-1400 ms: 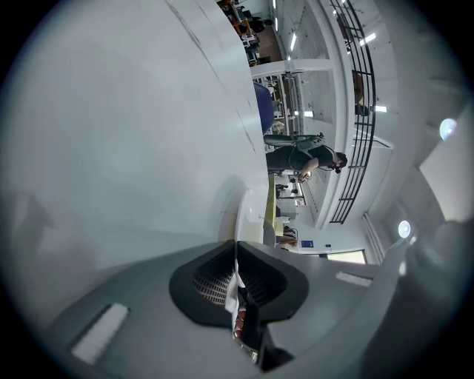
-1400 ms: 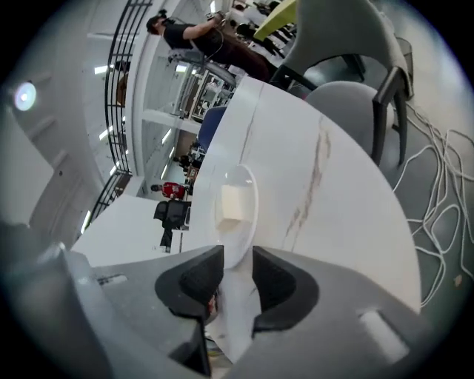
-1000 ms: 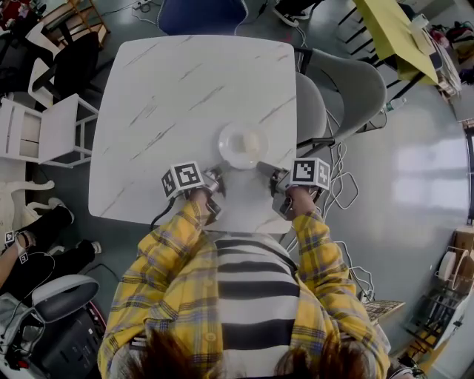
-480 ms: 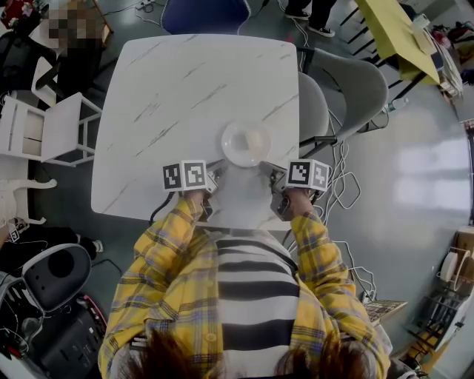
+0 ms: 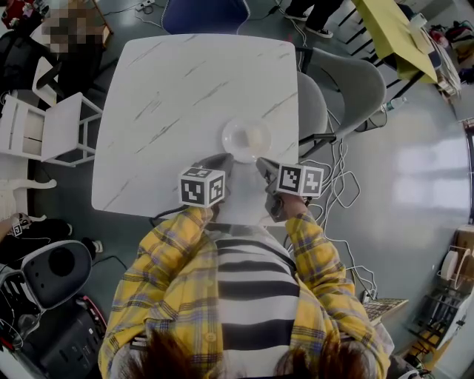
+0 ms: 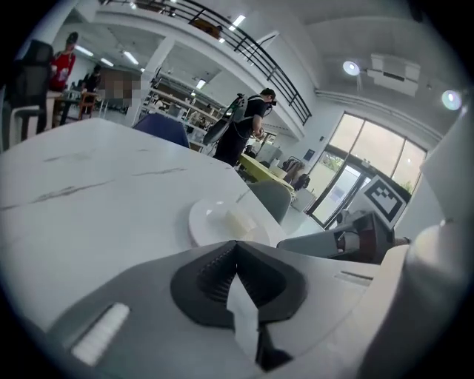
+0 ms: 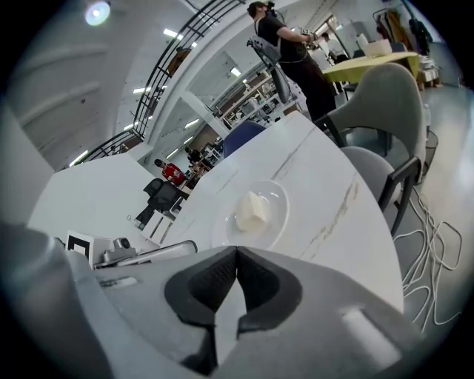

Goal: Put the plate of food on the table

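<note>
Nearest to the camera, at 6 o'clock in the head view, the person's arms in yellow checked sleeves reach forward to the table. The left gripper has its jaws fully together, the tips meeting, and it holds nothing. The right gripper has just been closing its jaws; they are now also pressed together with nothing between them. The two grippers point toward each other, the left toward 1 o'clock and the right toward 11 o'clock.

Just beyond their tips, at 12 o'clock, the white plate stands flat on the white marble table, near the table's near edge and a little toward 5 o'clock from its middle. A pale block of food lies on the plate. Neither gripper grasps the plate.

Farther away, a grey chair stands at 2 o'clock beside the table, and a blue chair stands at 12 o'clock behind it. White cables lie on the floor at 3 o'clock.
</note>
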A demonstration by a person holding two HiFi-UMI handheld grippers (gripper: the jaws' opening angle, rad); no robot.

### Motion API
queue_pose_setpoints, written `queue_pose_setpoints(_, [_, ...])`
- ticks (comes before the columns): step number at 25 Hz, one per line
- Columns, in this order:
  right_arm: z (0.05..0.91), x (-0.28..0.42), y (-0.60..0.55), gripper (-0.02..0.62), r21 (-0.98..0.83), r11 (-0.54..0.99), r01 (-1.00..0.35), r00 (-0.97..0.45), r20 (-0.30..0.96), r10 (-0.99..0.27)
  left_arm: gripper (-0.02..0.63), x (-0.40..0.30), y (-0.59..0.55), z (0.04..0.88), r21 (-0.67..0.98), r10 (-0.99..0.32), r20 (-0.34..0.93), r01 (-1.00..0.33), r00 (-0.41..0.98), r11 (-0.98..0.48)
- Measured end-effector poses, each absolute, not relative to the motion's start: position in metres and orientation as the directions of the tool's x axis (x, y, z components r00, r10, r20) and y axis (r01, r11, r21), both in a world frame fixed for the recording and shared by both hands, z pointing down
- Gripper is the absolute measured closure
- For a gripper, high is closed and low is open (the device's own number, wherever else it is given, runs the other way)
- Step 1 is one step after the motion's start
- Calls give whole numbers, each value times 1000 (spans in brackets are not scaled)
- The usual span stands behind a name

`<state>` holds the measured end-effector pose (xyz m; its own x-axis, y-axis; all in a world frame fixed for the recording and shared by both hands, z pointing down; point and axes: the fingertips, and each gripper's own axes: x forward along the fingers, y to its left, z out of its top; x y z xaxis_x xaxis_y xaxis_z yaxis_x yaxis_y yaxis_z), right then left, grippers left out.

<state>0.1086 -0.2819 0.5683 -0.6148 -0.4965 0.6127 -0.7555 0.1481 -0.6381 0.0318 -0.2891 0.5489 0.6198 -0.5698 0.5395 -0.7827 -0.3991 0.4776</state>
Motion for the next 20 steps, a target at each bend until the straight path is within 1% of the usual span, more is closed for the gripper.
queue_pose_setpoints(2, [563,109,-281,592,-633,163,-757,-611,597,-520,607,32,-289,545,420,-593,535,-798,602,-432])
queue_pose_setpoints(4, [560,112,-277,592,-624,171,-762,-603,590,-537,607,35,-285,542,398,-600,526,-798,603,-454])
queue_pose_setpoints(11, [556,113,-266,592,-598,165,-784,-566,581,-585,606,35,-276,535,415,-587,499,-770,638,-485])
queue_pose_setpoints(20, [541,78,-226,592,-582,213,-785,-574,551,-606,607,33,-234,523,402,-567,478,-741,671,-538])
